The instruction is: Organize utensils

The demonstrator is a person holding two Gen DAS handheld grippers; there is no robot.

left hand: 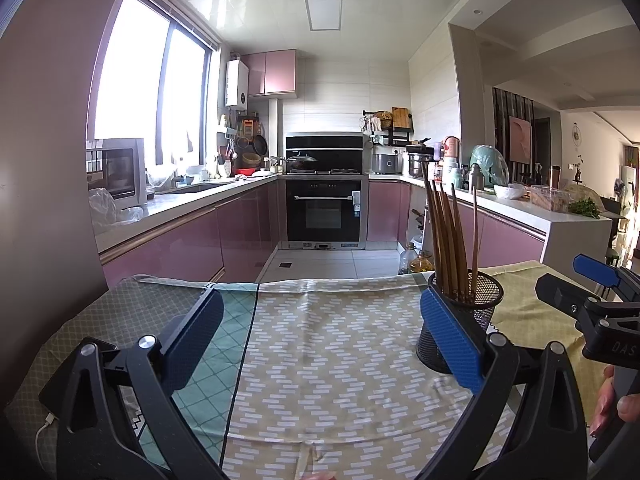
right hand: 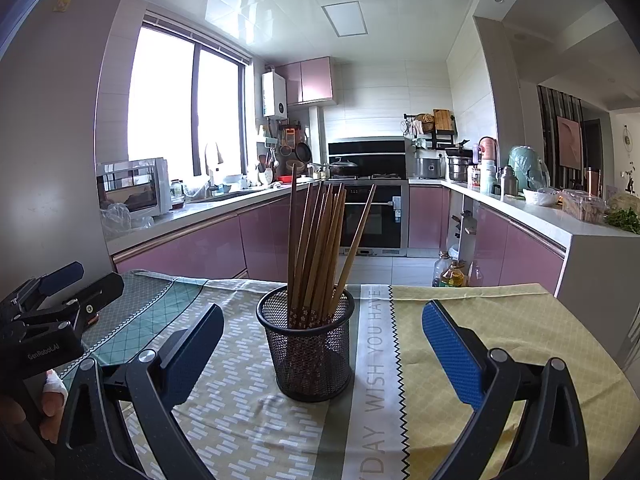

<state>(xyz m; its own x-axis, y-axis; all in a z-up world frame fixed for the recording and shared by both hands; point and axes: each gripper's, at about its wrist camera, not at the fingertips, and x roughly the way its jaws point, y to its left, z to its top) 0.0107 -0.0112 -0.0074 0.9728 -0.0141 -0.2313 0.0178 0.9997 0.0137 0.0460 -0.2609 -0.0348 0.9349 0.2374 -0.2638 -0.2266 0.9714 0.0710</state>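
Wooden chopsticks [right hand: 316, 248] fill mesh holder [right hand: 306, 354] between right gripper's [right hand: 322, 354] spread jaws; left gripper [left hand: 320, 340] likewise gapes.

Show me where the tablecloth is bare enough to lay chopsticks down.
Bare cloth lies left of the mesh holder, across the zigzag print toward the teal panel, and right of it on the yellow panel. It is crowded only at the holder, packed with chopsticks.

The black two-finger left gripper [left hand: 320, 336] with blue pads is spread wide and level. The matching black right gripper [right hand: 322, 354] is likewise wide apart. A person's fingers [left hand: 618, 404] wrap its handle.
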